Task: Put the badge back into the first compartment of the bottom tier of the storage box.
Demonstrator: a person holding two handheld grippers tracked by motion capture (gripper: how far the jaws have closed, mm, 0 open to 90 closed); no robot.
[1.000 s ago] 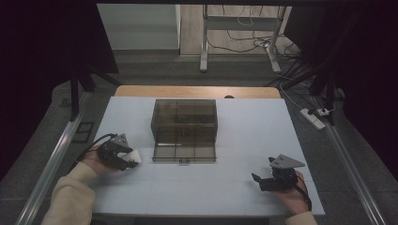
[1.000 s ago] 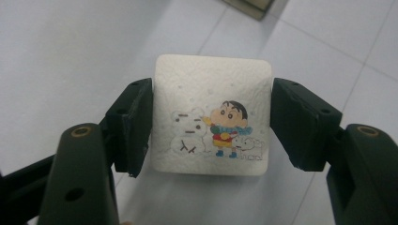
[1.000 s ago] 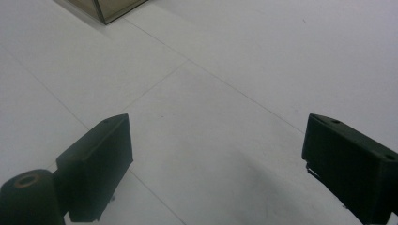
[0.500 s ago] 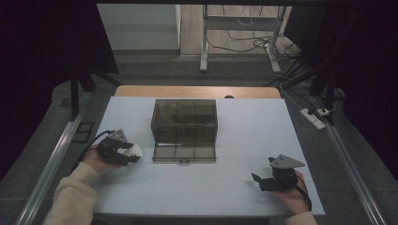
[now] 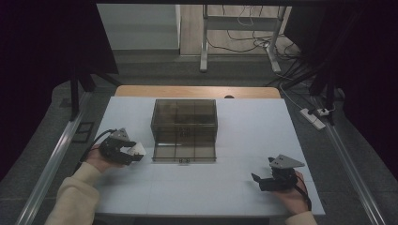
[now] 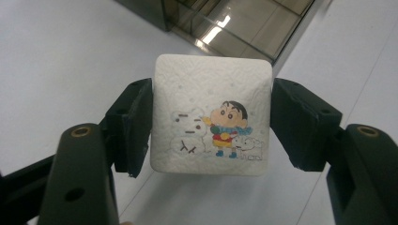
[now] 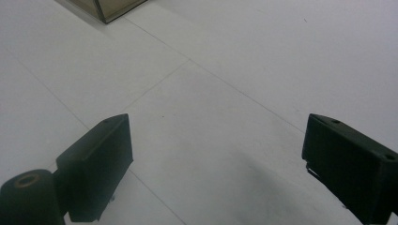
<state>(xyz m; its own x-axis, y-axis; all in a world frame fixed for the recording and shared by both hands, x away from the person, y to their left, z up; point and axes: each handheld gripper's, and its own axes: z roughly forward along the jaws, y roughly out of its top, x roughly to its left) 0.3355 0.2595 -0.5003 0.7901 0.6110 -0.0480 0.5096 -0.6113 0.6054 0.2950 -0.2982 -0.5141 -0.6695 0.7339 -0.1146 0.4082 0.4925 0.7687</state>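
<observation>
A white square tissue pack (image 6: 211,117) printed with a cartoon boy and a snowman sits between the pads of my left gripper (image 6: 211,126), which is shut on its two sides. In the high view the left gripper (image 5: 133,153) holds the pack (image 5: 137,150) just above the table, left of the box's lowered front flap. The smoky see-through compartment box (image 5: 184,119) stands mid-table; its flap (image 5: 184,152) lies flat toward me. My right gripper (image 5: 257,180) rests at the front right, open, with bare table between its jaws (image 7: 216,159).
The white table (image 5: 244,136) has a wooden strip along its far edge. A corner of the box (image 7: 101,7) lies far ahead of the right gripper. Cables and a power strip (image 5: 312,117) lie on the floor to the right.
The left gripper with the tissue pack has shifted slightly up the picture, toward the box. The right gripper has not moved.
</observation>
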